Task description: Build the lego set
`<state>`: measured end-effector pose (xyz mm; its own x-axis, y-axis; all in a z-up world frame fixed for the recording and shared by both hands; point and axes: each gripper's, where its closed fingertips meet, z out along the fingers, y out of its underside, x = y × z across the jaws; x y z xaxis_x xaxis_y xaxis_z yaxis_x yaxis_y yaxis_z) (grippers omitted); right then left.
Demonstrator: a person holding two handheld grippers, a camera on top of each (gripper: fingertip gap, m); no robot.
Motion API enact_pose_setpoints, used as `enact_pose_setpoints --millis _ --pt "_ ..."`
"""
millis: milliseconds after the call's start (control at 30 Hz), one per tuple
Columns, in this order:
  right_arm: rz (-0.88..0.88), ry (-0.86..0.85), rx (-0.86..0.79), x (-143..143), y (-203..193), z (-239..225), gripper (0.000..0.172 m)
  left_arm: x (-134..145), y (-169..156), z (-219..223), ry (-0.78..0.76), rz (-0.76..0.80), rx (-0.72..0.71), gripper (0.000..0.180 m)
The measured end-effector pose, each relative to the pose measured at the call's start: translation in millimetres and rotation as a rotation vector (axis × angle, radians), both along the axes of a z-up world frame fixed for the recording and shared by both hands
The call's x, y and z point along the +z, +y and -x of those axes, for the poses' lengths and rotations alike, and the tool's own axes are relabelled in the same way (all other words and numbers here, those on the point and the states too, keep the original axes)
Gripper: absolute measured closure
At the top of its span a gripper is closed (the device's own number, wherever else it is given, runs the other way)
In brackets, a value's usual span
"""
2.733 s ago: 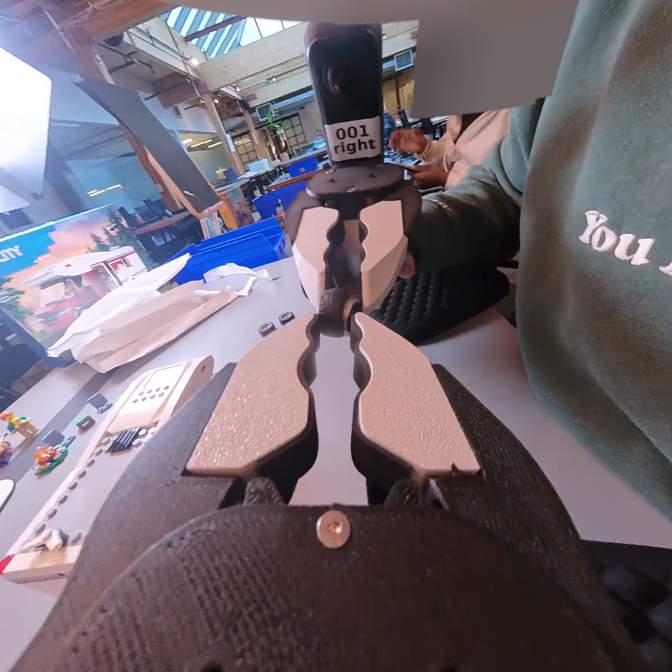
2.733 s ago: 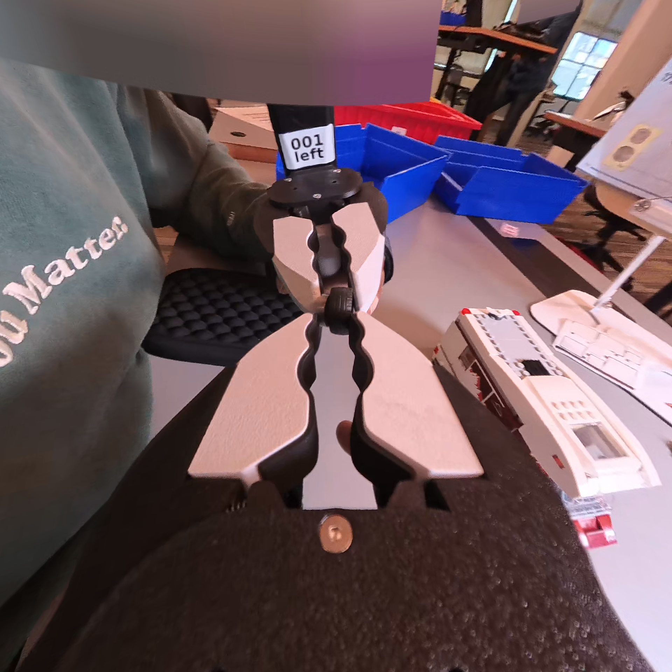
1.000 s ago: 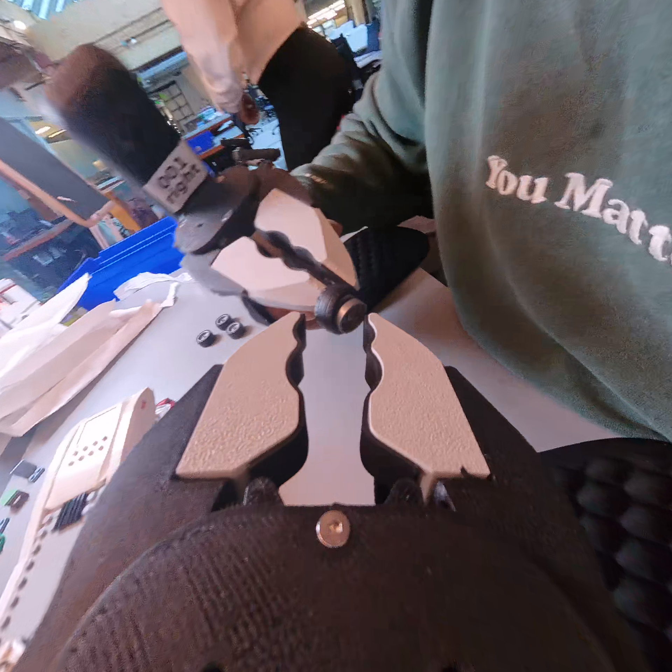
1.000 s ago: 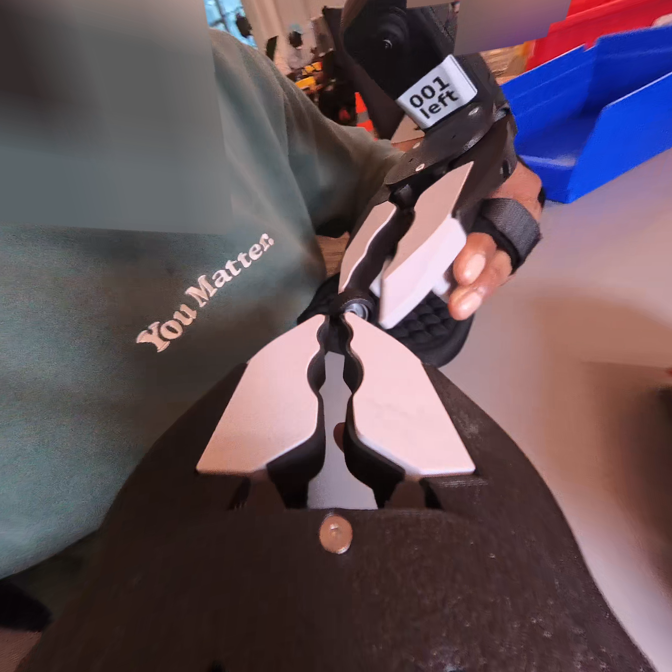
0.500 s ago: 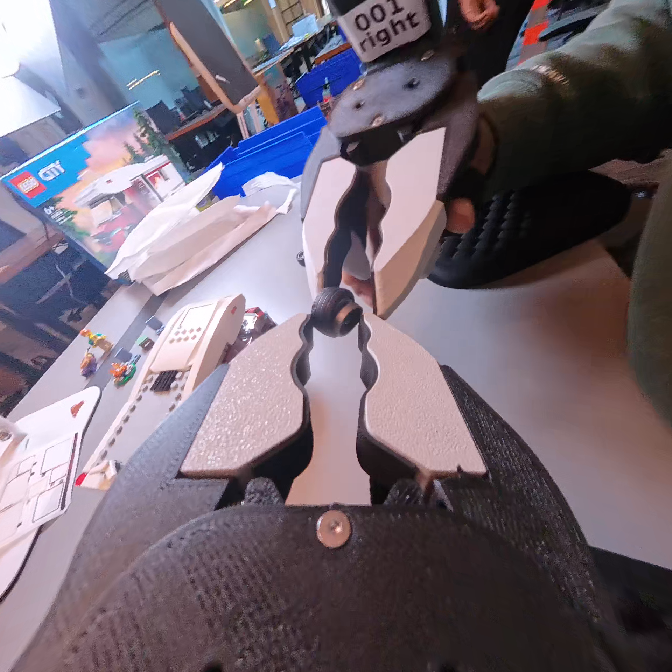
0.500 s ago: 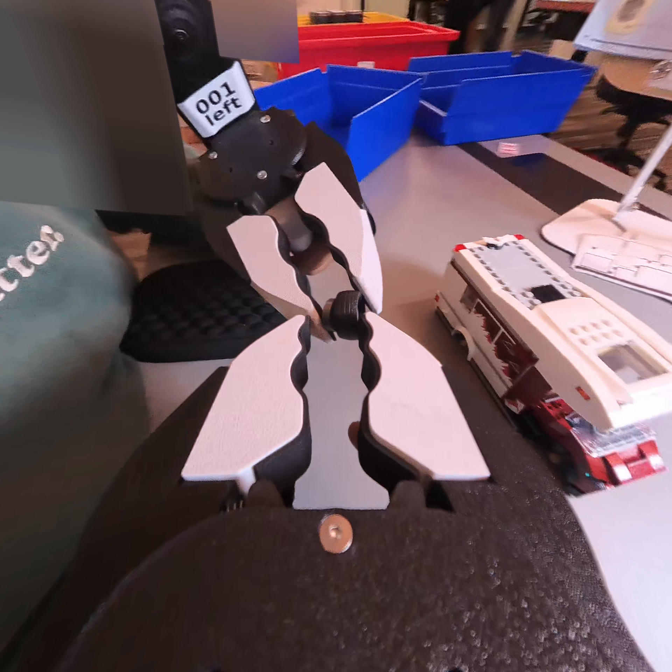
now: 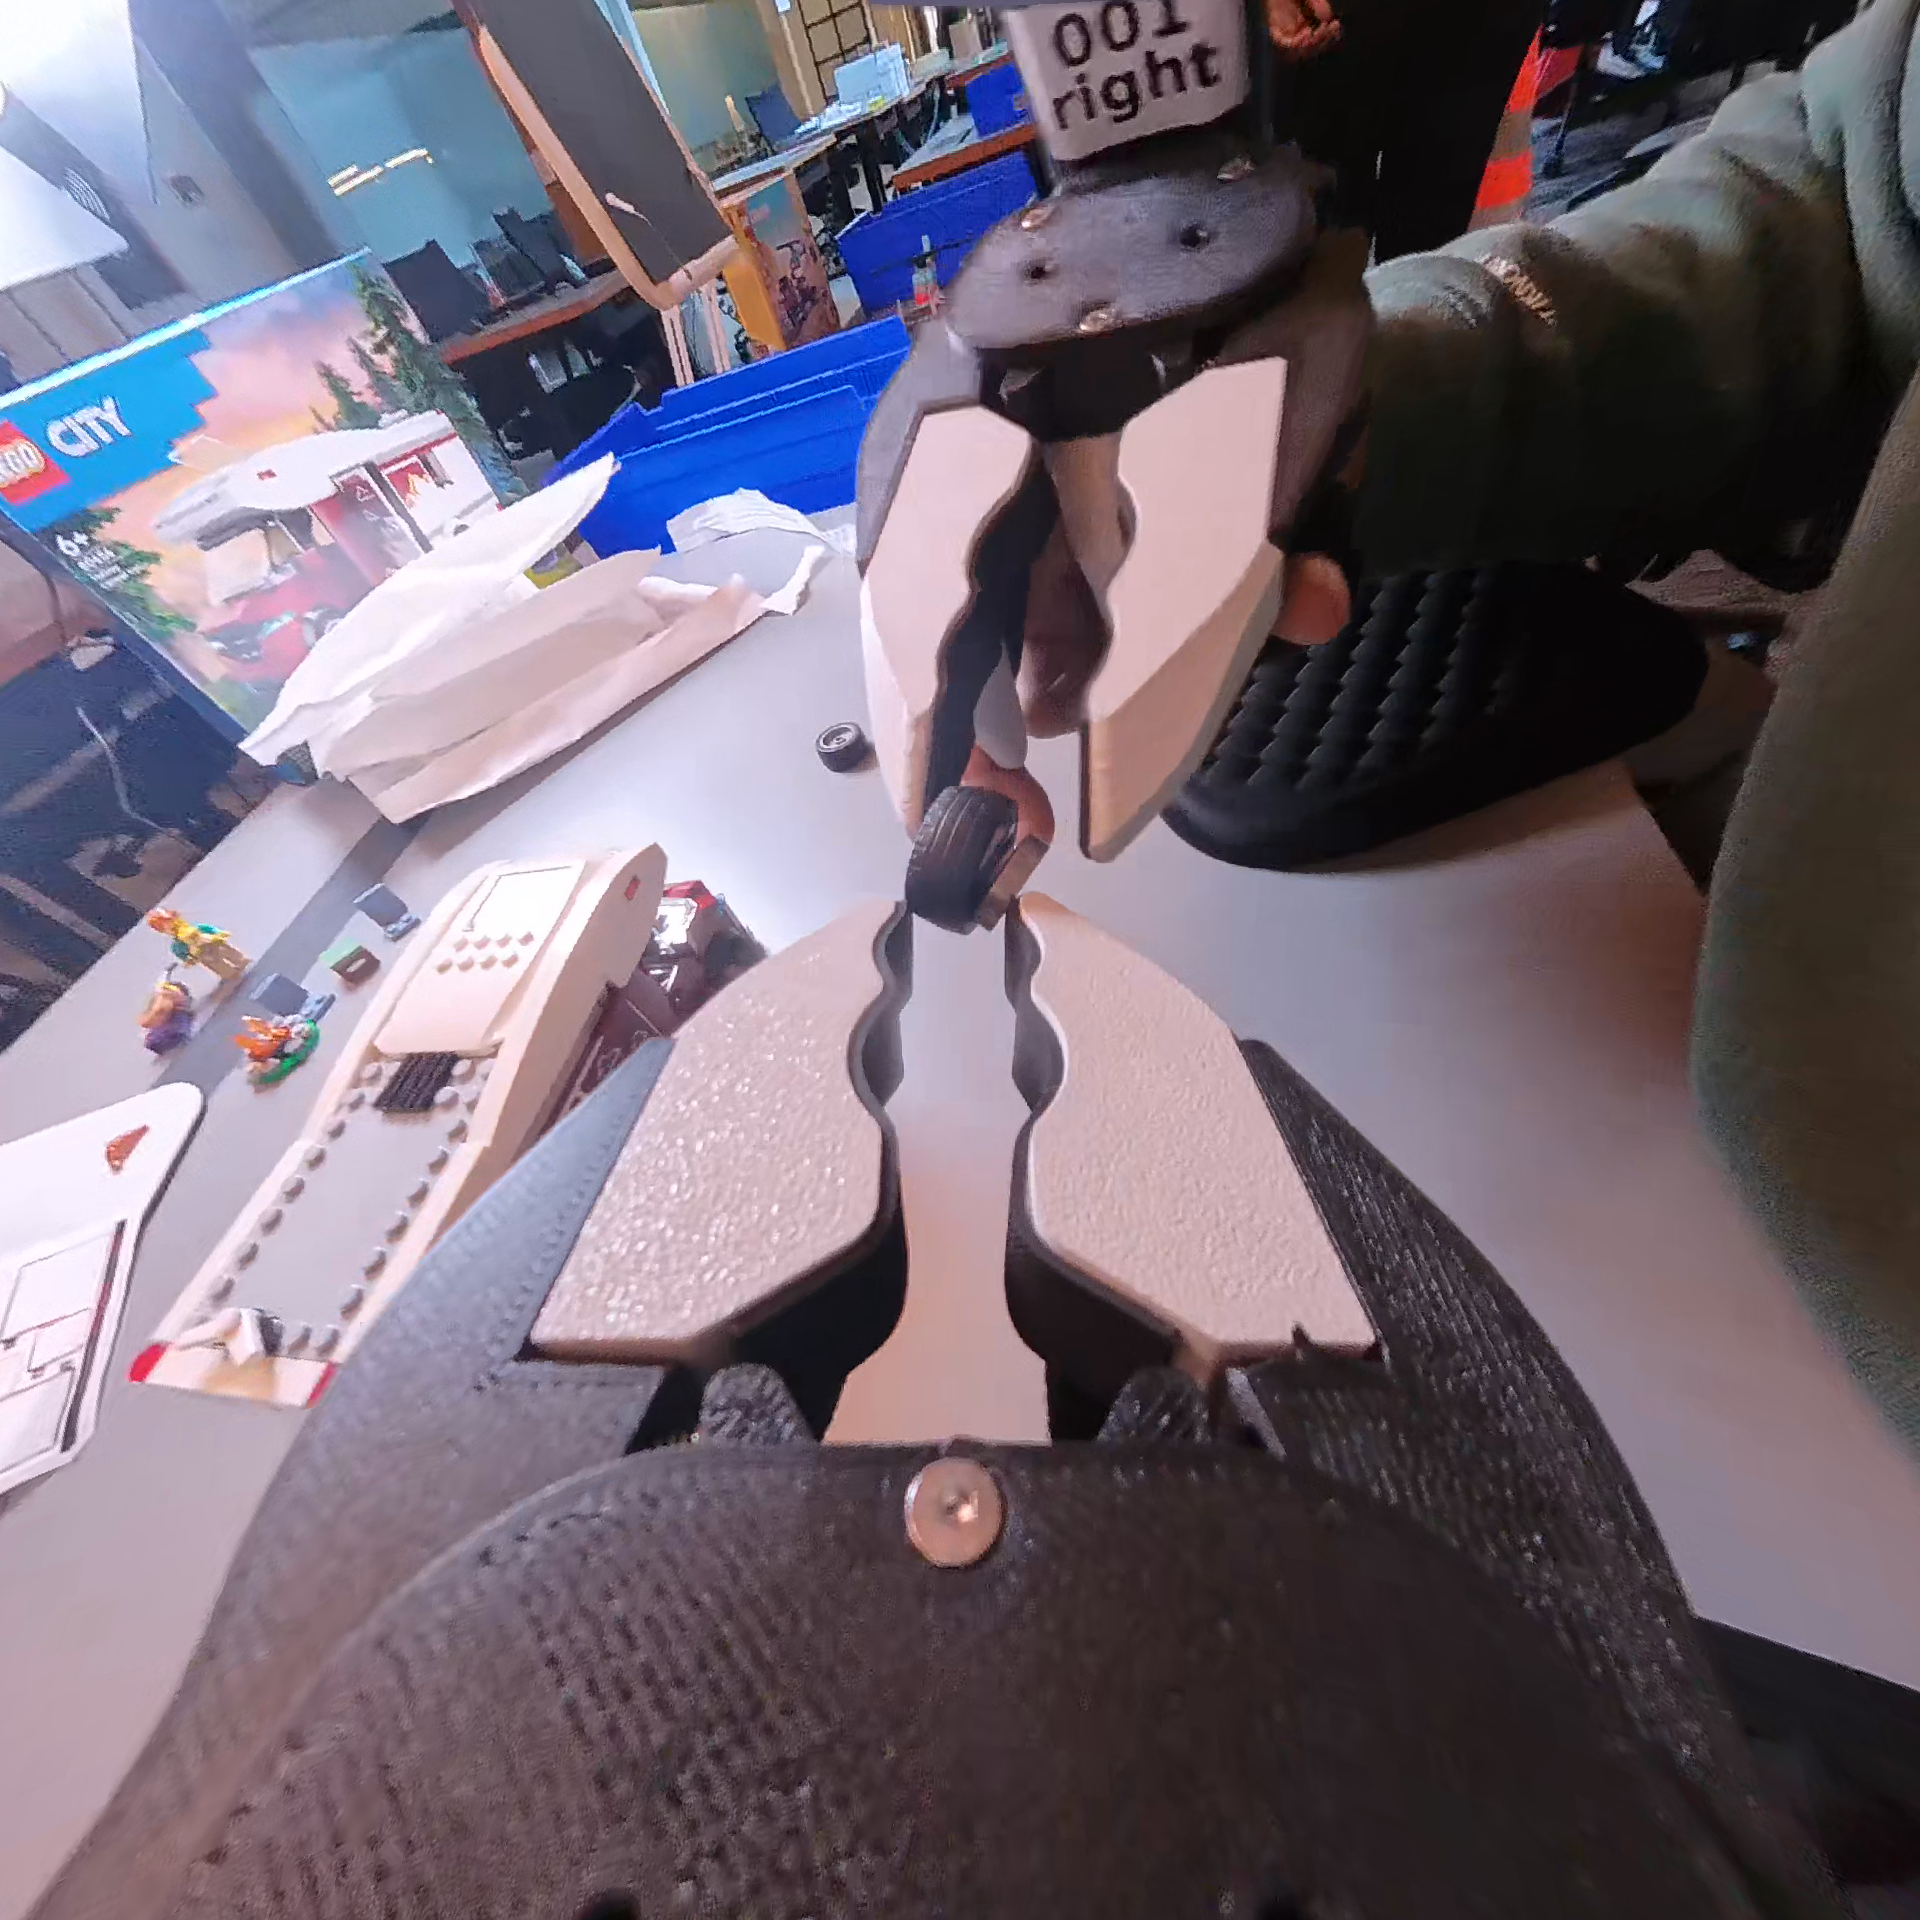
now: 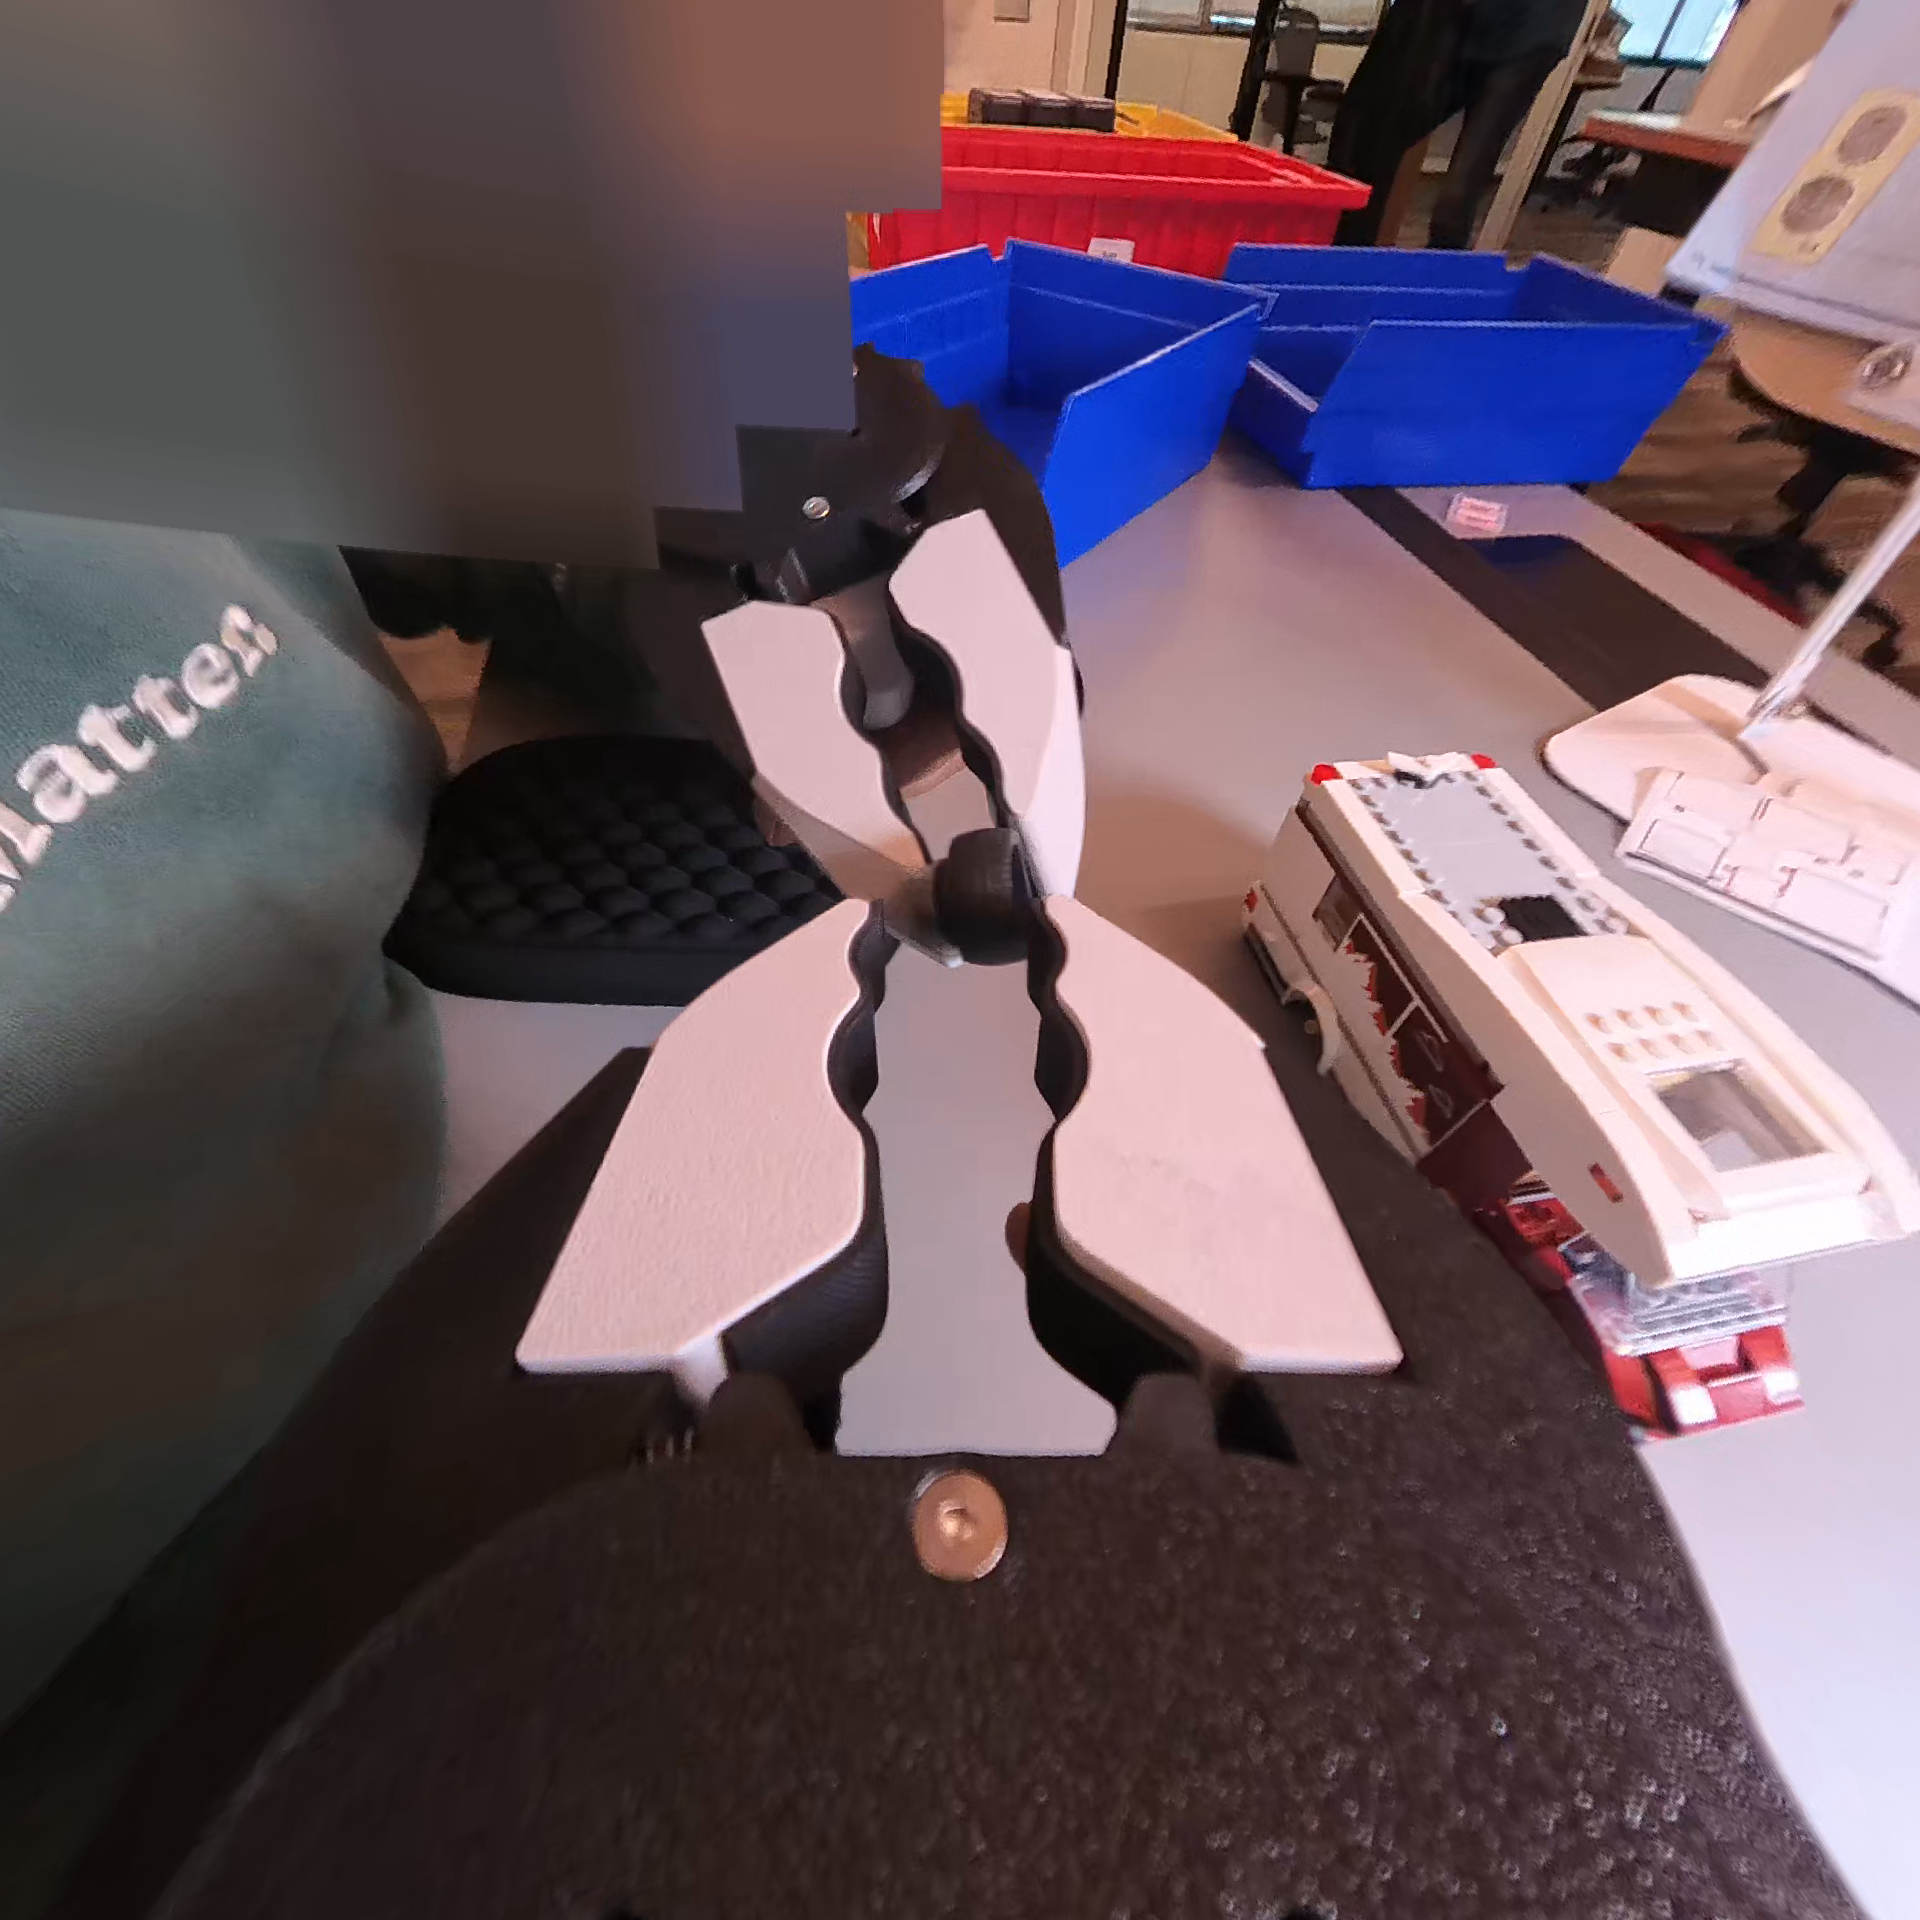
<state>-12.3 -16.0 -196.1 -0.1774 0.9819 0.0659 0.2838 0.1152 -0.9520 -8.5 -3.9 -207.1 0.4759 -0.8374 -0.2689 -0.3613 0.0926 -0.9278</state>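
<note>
My two grippers face each other tip to tip above a grey table (image 7: pixel 1299 987). A small black toy wheel (image 7: pixel 961 857) with a grey plate on one side sits between them. In the left wrist view my left gripper (image 7: pixel 958 909) has its fingertips closed against the wheel's two sides. My right gripper (image 7: pixel 1008 831) stands above it with its fingers spread, and one fingertip (image 7: pixel 1103 842) is clear of the wheel. In the right wrist view the wheel (image 8: pixel 987 899) sits at the tips of my right gripper (image 8: pixel 958 914), with the left gripper (image 8: pixel 987 878) just behind it.
A white and red toy camper van (image 8: pixel 1507 1039) lies on the table, and also shows in the left wrist view (image 7: pixel 499 997). There are blue bins (image 8: pixel 1143 416), a red bin (image 8: pixel 1143 187), a toy box (image 7: pixel 260 488), white paper bags (image 7: pixel 488 644), a loose wheel (image 7: pixel 840 746), small figures (image 7: pixel 197 945) and a person's green sweatshirt (image 8: pixel 156 935). My two grippers' fingertips are within a few centimetres of each other.
A second ago my right gripper was shut on the wheel piece. It has since opened, and my left gripper has closed on the wheel. Both grippers swung from the person towards the table.
</note>
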Motion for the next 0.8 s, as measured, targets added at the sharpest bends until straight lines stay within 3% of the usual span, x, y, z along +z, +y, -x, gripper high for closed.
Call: enact_pose_setpoints --millis 100,233,500,667,800 --pt "-0.123 -0.005 -0.041 -2.3 1.4 3.1 0.152 -3.5 -0.7 -1.6 -0.008 0.046 -0.004 0.164" --pt "-0.150 -0.017 -0.024 -0.7 0.7 3.2 0.154 -2.8 -2.1 -2.0 -0.029 0.079 -0.009 0.164" --pt "0.099 -0.063 0.103 -9.8 -11.8 1.0 0.155 -1.0 -20.0 -4.2 0.010 0.075 -0.175 0.156" --pt "0.228 -0.094 0.127 -18.0 -13.8 1.9 0.155 -9.1 -19.0 -2.5 0.042 0.085 -0.171 0.162" --pt "0.262 -0.037 0.055 -19.9 -5.6 5.3 0.155 -13.2 -11.9 0.9 0.023 0.139 -0.123 0.163"
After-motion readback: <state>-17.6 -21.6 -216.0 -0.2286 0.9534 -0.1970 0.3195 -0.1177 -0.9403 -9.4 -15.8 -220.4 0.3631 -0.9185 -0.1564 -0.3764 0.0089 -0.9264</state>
